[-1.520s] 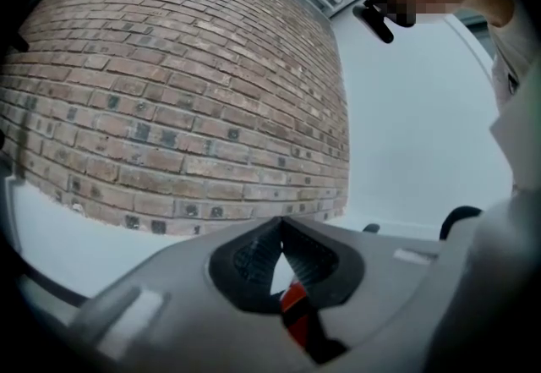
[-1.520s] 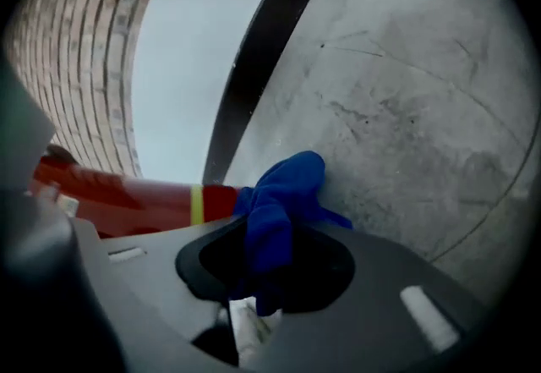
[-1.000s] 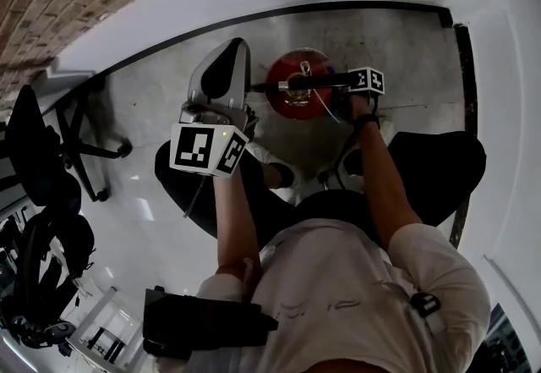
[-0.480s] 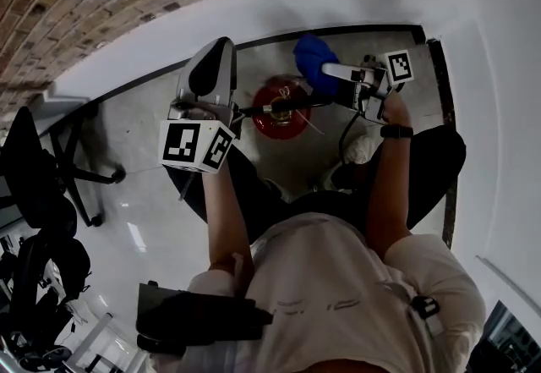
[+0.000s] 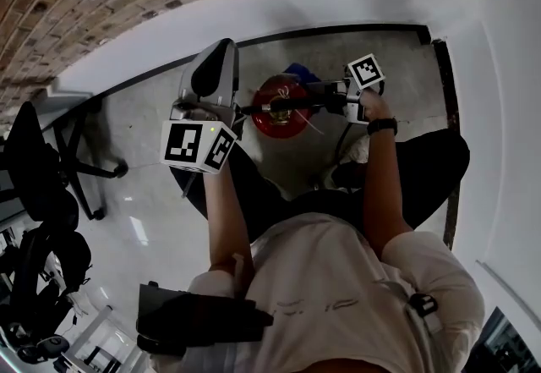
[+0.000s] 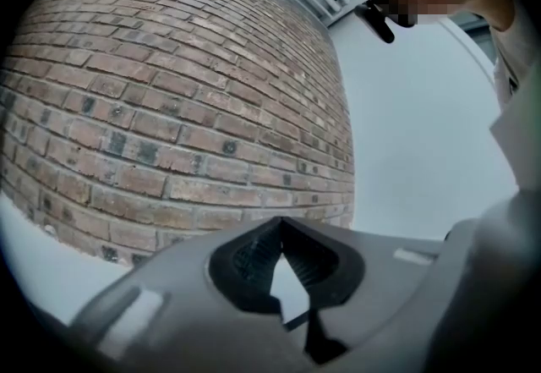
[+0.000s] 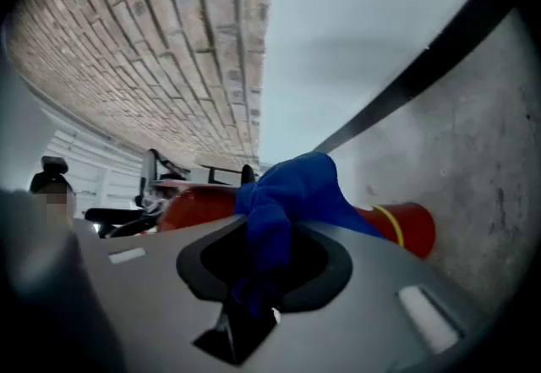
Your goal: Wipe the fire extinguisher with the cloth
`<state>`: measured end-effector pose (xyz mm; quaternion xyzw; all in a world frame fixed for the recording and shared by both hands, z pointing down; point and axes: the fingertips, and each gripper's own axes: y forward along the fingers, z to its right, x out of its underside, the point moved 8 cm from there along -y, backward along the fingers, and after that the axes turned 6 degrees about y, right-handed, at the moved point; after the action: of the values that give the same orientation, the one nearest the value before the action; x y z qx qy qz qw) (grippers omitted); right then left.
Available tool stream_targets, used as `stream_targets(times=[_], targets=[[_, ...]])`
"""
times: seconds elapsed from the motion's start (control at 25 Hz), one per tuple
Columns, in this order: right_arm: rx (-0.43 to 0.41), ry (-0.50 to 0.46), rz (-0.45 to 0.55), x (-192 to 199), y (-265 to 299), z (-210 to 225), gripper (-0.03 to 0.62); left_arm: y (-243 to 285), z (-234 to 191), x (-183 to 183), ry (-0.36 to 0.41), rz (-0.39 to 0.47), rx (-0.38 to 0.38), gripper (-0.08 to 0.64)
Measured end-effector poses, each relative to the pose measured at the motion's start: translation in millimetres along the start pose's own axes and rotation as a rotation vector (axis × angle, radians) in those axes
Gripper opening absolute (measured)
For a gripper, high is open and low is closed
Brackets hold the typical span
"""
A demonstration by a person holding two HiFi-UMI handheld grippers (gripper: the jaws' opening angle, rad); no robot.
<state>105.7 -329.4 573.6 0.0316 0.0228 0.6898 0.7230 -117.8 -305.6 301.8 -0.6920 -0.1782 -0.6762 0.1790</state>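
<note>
Fire extinguisher (image 5: 279, 107) standing upright on grey floor (image 5: 397, 50), near black skirting of white wall. Right tool (image 5: 319, 90) clenching blue cloth (image 7: 283, 194); cloth lying against extinguisher's red body. Left tool (image 5: 220, 54) hovering just beside extinguisher, jaws closed together, gripping nothing, pointing toward brick wall (image 6: 169, 109). Person crouching over both.

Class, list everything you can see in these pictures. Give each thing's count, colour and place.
Fire extinguisher: one, red, on the floor near the wall.
Cloth: one, blue, between the right gripper's jaws, beside the extinguisher.
Office chair: at least one, black, far left.
Brick wall: one, brown, above a white base.
Floor: grey, glossy.
Left gripper: one, grey, shut, empty.
Right gripper: one, grey, shut on the cloth.
</note>
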Motion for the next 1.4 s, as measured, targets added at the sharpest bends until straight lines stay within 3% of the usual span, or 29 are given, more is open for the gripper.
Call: stream_targets(times=[0.28,0.36,0.52,0.6,0.72,0.8,0.92,1.04,1.12,1.24,1.32,1.4], targets=[[0.251,0.177,0.092,21.5,6.1,166.1,0.088,-4.4,-2.6,12.9,-0.004,-0.046,-0.024,0.002],[0.313,0.202,0.150,29.2,5.3,194.6,0.091,-6.3,-4.9,17.5,-0.005,-0.064,-0.028,0.003],[0.602,0.201,0.154,50.4,11.9,237.2,0.087,-12.4,-14.1,24.5,-0.007,-0.084,-0.053,0.003],[0.628,0.209,0.155,54.9,12.1,244.7,0.081,-16.2,-20.2,24.5,-0.004,-0.082,-0.065,0.003],[0.559,0.204,0.075,45.0,12.2,229.0,0.084,-22.5,-29.2,22.3,-0.007,-0.071,-0.080,0.002],[0.451,0.121,0.048,16.1,7.9,190.2,0.087,-24.1,-31.7,17.6,-0.006,-0.054,-0.088,0.002],[0.277,-0.040,0.132,-47.2,-11.6,85.0,0.087,-20.1,-31.1,4.0,-0.005,-0.005,-0.085,0.003],[0.130,-0.144,0.196,-79.1,-29.1,-33.2,0.086,-18.1,-27.6,-5.0,-0.010,0.025,-0.067,0.003],[-0.003,-0.241,0.103,-81.8,-27.1,-97.6,0.086,-20.8,-24.3,-5.5,-0.011,0.026,-0.054,0.002],[-0.188,-0.364,-0.136,-67.0,-0.5,-167.9,0.086,-27.7,-23.2,-7.0,-0.007,0.033,-0.058,0.002],[-0.222,-0.446,-0.282,-53.9,23.4,-191.9,0.087,-31.8,-24.4,-10.0,-0.003,0.042,-0.068,0.002],[-0.182,-0.463,-0.408,-42.9,44.8,-188.4,0.087,-34.3,-24.3,-11.5,0.000,0.044,-0.070,0.003]])
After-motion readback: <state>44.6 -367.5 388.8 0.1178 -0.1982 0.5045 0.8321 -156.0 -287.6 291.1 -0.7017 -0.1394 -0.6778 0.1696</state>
